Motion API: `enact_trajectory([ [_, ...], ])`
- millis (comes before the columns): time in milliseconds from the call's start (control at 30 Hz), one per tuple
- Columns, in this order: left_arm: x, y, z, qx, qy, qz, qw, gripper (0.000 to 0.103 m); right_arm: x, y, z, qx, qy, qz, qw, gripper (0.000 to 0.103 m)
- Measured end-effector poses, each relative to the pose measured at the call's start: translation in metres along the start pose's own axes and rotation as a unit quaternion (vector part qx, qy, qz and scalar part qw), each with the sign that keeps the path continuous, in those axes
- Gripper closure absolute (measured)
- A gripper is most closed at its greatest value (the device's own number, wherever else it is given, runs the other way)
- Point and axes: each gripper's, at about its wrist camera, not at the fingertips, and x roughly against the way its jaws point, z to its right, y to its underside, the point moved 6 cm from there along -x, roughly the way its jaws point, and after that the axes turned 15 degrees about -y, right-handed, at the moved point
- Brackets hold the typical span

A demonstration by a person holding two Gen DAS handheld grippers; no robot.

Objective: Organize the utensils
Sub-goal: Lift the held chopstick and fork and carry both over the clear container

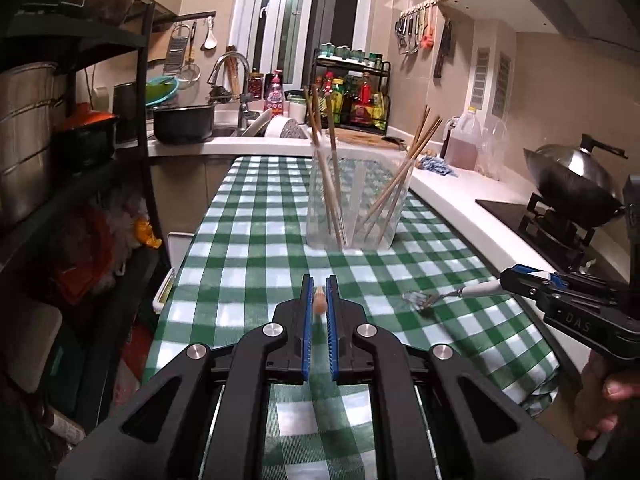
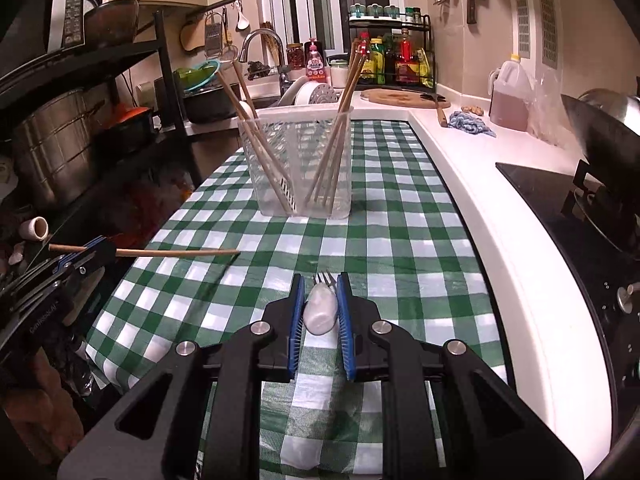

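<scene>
Utensils are split between your two tools and the clear holder, which stands upright on the green checked cloth of the table with several chopsticks leaning inside. Your left tool is clamped on a single chopstick, held level above the cloth. Your right tool grips the white handle of a fork, its tines low over the cloth.

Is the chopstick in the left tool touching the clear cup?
Apart. The right wrist view shows the chopstick in the left tool, with checkered cloth between its tip and the clear cup.
</scene>
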Motion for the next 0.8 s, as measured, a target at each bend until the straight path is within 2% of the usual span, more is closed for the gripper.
enact_trajectory([
  [333,0.008,-0.036,0.0,-0.009,0.03,0.006,0.9995,0.097,0.01,-0.033,0.003,0.001,-0.008,0.015,1.0,0.087],
  [600,0.002,-0.055,-0.003,-0.001,0.058,-0.036,0.9977,0.097,0.017,-0.056,-0.011,0.006,-0.029,0.015,0.999,0.088],
  [800,-0.001,-0.071,-0.006,-0.005,0.064,-0.051,0.9966,0.097,0.018,-0.072,-0.02,0.007,-0.041,0.008,0.999,0.089],
])
